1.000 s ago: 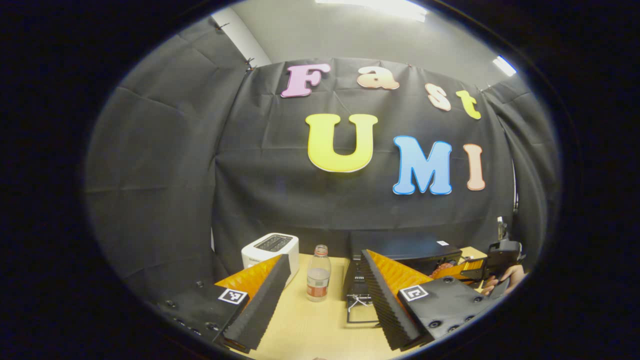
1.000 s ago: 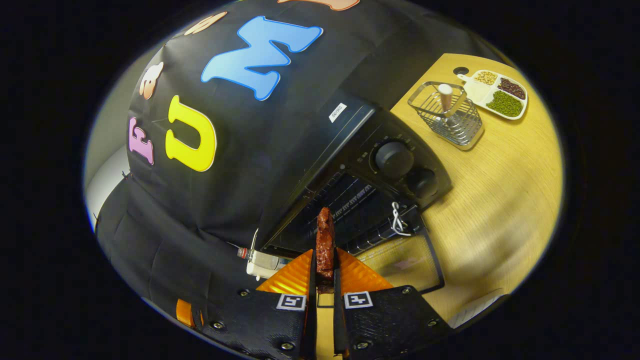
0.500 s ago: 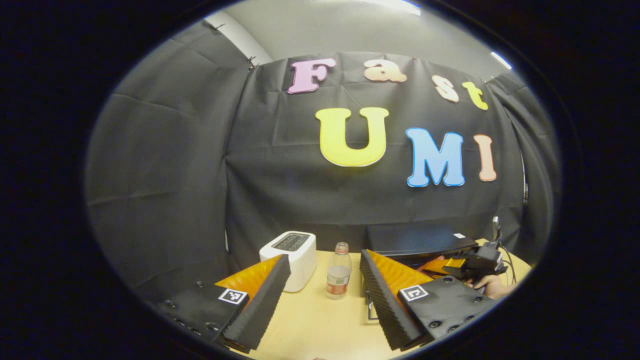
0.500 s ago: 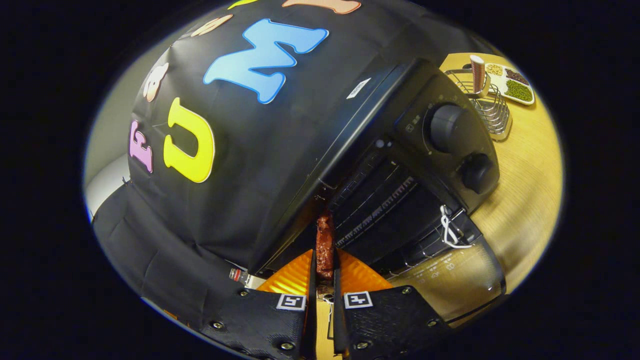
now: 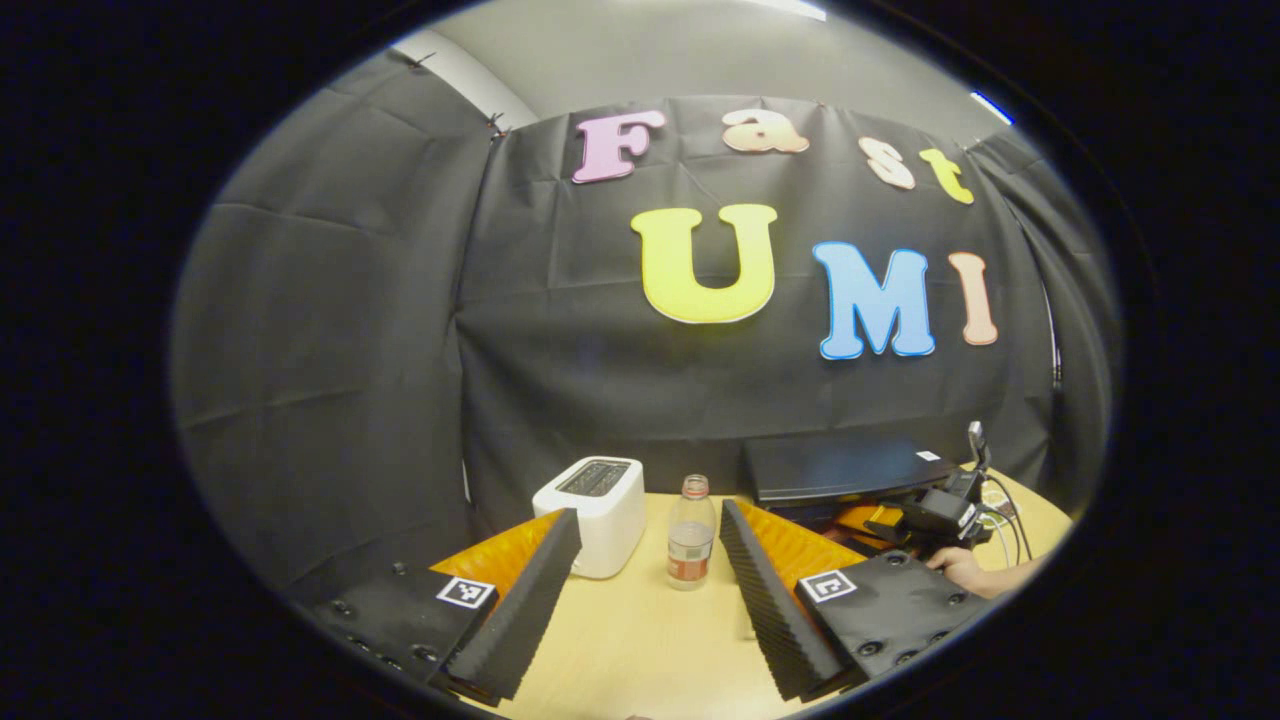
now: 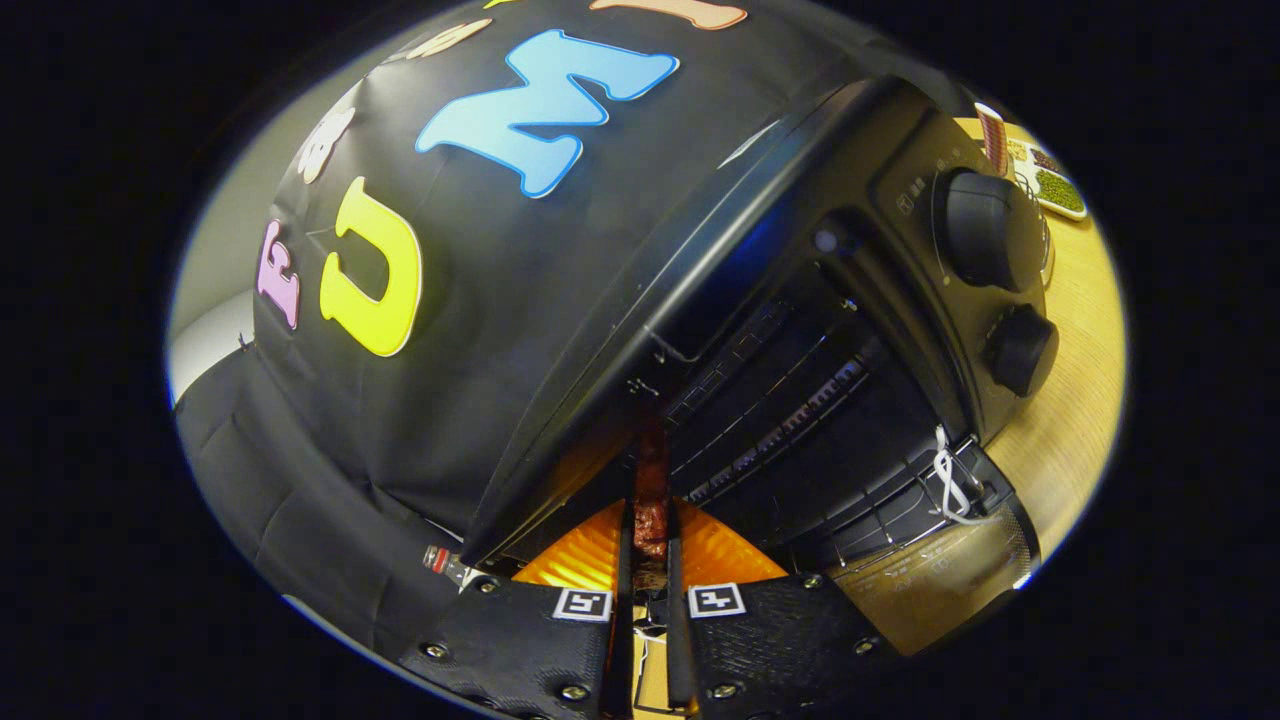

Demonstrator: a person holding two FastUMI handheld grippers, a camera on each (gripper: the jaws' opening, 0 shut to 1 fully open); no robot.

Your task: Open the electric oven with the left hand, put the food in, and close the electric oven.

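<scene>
Right gripper (image 6: 648,545), jaws clamped on the food (image 6: 650,490), long axis pointing forward into the open electric oven (image 6: 800,330); left gripper (image 5: 650,590) wide apart, holding nothing.

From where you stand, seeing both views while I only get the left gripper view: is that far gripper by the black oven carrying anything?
Observer: Yes. In the right gripper view, the right gripper is shut on a reddish-brown piece of food.
Operator: Is the oven open?
Observer: It is. The oven shows its wire rack, and the glass door hangs down.
Operator: Is the food inside yet?
Observer: Its far end reaches into the opening, still clamped.
</scene>
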